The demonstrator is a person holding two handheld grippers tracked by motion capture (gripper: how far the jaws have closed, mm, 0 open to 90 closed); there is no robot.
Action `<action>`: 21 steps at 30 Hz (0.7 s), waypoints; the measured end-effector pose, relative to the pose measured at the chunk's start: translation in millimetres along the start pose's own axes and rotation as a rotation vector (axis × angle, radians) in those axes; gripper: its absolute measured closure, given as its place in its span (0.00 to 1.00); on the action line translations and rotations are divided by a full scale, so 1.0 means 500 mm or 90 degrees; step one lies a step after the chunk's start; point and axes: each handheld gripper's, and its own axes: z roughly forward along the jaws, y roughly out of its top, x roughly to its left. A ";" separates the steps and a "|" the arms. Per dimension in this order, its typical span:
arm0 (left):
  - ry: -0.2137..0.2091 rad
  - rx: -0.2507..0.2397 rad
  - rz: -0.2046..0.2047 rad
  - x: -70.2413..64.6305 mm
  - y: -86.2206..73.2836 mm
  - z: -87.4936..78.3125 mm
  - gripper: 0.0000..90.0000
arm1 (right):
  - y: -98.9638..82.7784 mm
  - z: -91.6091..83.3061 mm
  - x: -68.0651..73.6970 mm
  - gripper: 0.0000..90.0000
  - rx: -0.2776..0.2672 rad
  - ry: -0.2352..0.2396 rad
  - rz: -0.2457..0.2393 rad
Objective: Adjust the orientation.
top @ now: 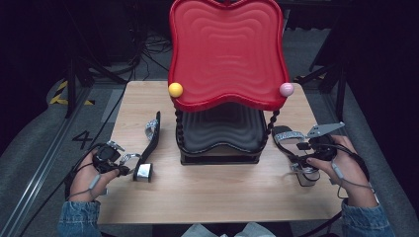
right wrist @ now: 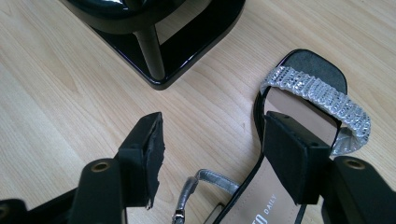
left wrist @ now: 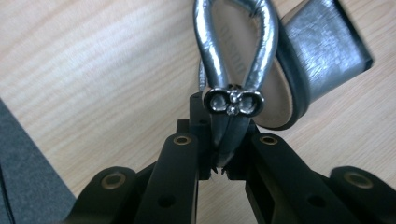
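Both sandals are on the worktop [top: 207, 192] and neither is on the 2-tier rack [top: 225, 98], so I judge the work barely begun: 1 shoe is gripped, the other only approached.

The left gripper [left wrist: 223, 156] is clenched on the thin silver ankle strap [left wrist: 236, 56] of the left sandal [top: 148, 145], which lies on its side left of the rack. That strap is a smooth metallic loop joined by a small jewelled buckle [left wrist: 233, 101]; the block heel [left wrist: 327, 53] is wrapped in crinkled silver foil-like material.

The right gripper [right wrist: 212, 154] stands released, its jaws wide apart above the right sandal [right wrist: 299, 154], which rests upright just right of the rack. Its toe band [right wrist: 320, 95] is glittery and pebbled, over a tan insole.

The rack has a glossy red rippled upper tray [top: 225, 49] and a black lower one [top: 220, 128].
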 end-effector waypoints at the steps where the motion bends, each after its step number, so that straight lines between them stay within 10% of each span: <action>1: 0.005 -0.006 0.004 -0.003 0.003 -0.003 0.94 | 0.000 0.000 0.000 0.43 -0.001 0.000 0.000; 12: 0.043 -0.038 0.044 -0.039 0.029 -0.041 0.94 | -0.005 -0.002 0.001 0.43 -0.001 -0.002 0.004; 21: 0.077 0.038 0.122 -0.085 0.050 -0.051 0.92 | -0.015 -0.007 0.001 0.43 -0.002 -0.005 0.005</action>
